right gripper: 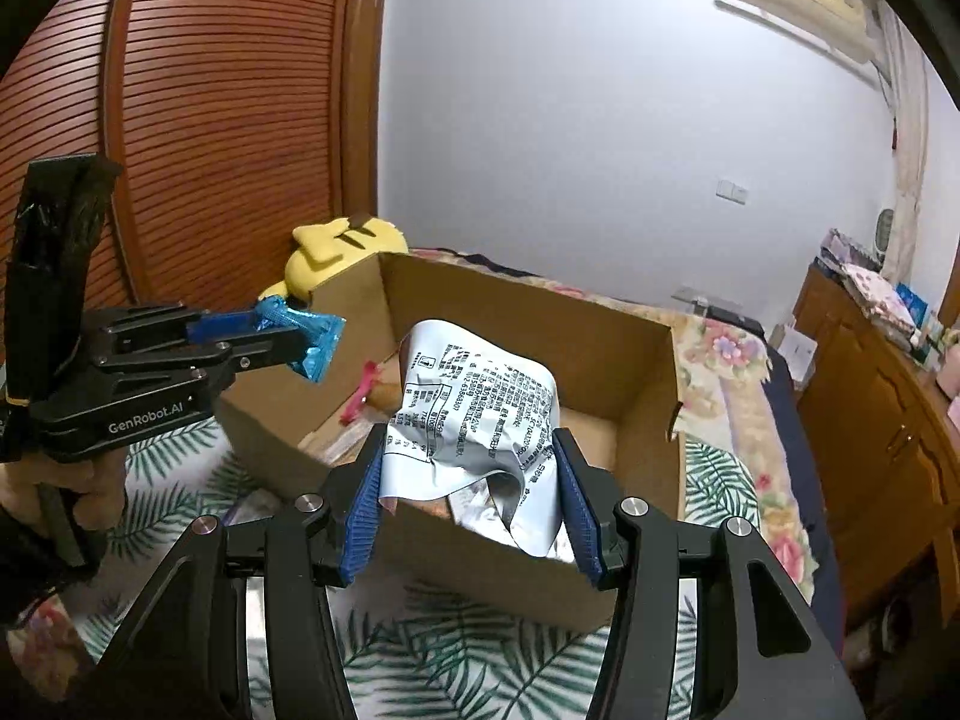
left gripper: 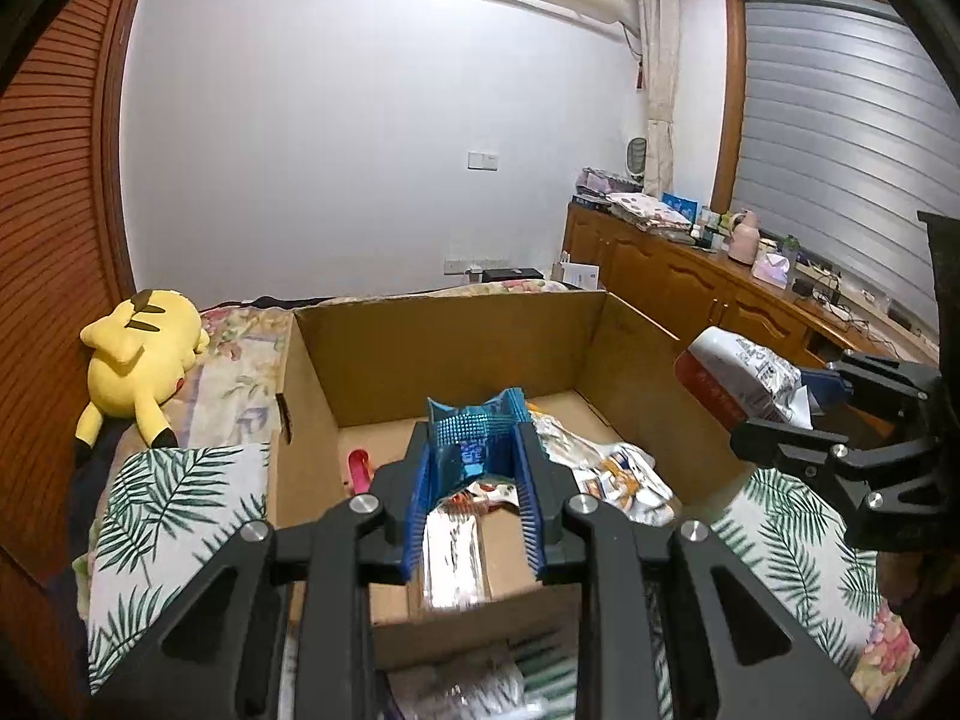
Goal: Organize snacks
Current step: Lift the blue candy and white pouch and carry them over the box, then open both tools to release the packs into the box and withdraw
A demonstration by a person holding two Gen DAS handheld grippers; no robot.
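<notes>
My left gripper (left gripper: 471, 438) is shut on a shiny blue snack packet (left gripper: 474, 459), held above the near side of an open cardboard box (left gripper: 444, 348). The right wrist view shows that gripper (right gripper: 282, 327) at the left, with the blue packet (right gripper: 315, 339) sticking out past its tips. My right gripper (right gripper: 471, 444) is shut on a crumpled white snack bag (right gripper: 474, 402) printed with black text, over the box (right gripper: 600, 354). In the left wrist view this bag (left gripper: 741, 372) shows a red edge and hangs over the box's right wall. Several snack packets (left gripper: 612, 474) lie inside.
The box stands on a bed with a leaf-print cloth (left gripper: 174, 498). A yellow plush toy (left gripper: 141, 366) lies left of the box. A pink item (left gripper: 360, 468) rests in the box's left part. Wooden cabinets (left gripper: 690, 282) run along the right, a louvered wardrobe (right gripper: 228, 120) on the left.
</notes>
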